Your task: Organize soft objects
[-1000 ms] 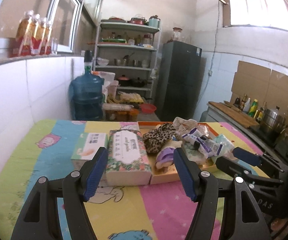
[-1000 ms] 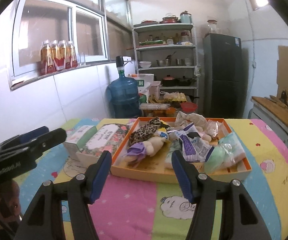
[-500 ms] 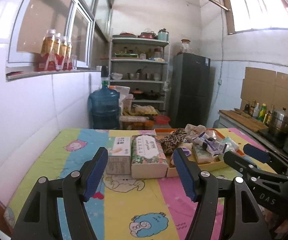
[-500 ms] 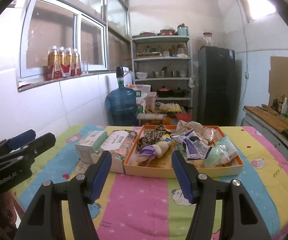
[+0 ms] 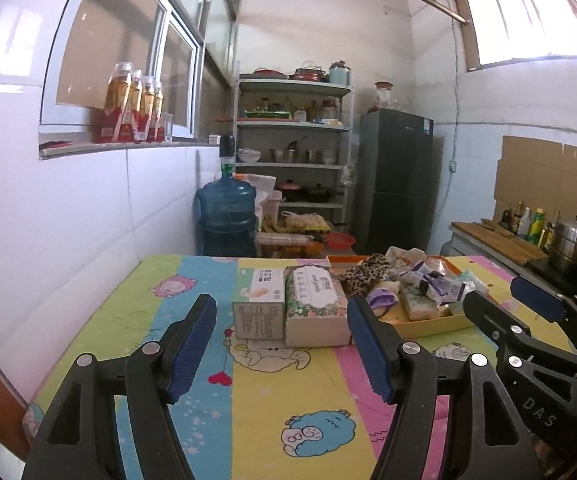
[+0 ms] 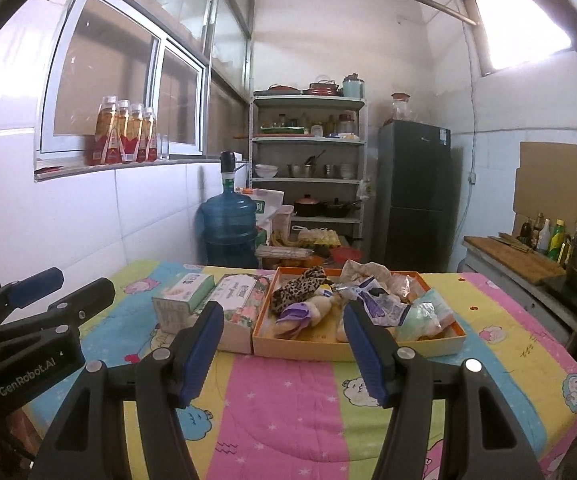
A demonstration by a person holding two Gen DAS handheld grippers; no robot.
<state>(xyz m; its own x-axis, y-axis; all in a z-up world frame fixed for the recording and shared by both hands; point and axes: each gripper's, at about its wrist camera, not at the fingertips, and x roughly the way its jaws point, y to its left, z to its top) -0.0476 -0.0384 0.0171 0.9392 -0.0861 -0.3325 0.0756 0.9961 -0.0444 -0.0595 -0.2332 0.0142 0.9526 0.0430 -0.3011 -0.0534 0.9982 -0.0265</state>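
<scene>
A shallow orange cardboard tray sits mid-frame on the table, which is covered in a cartoon-print striped cloth. In it lie a leopard-print fabric piece, a cream plush toy with purple cloth, crinkled white-and-purple packets and a pale green soft pack. Just left of the tray stand a floral tissue box and a white-green carton.

The left gripper and right gripper both hold their blue-padded fingers wide apart, with nothing between them.

Only the right wrist view shows the tray's whole interior; the left wrist view shows the boxes' front faces, with the tray partly hidden at centre right.
</scene>
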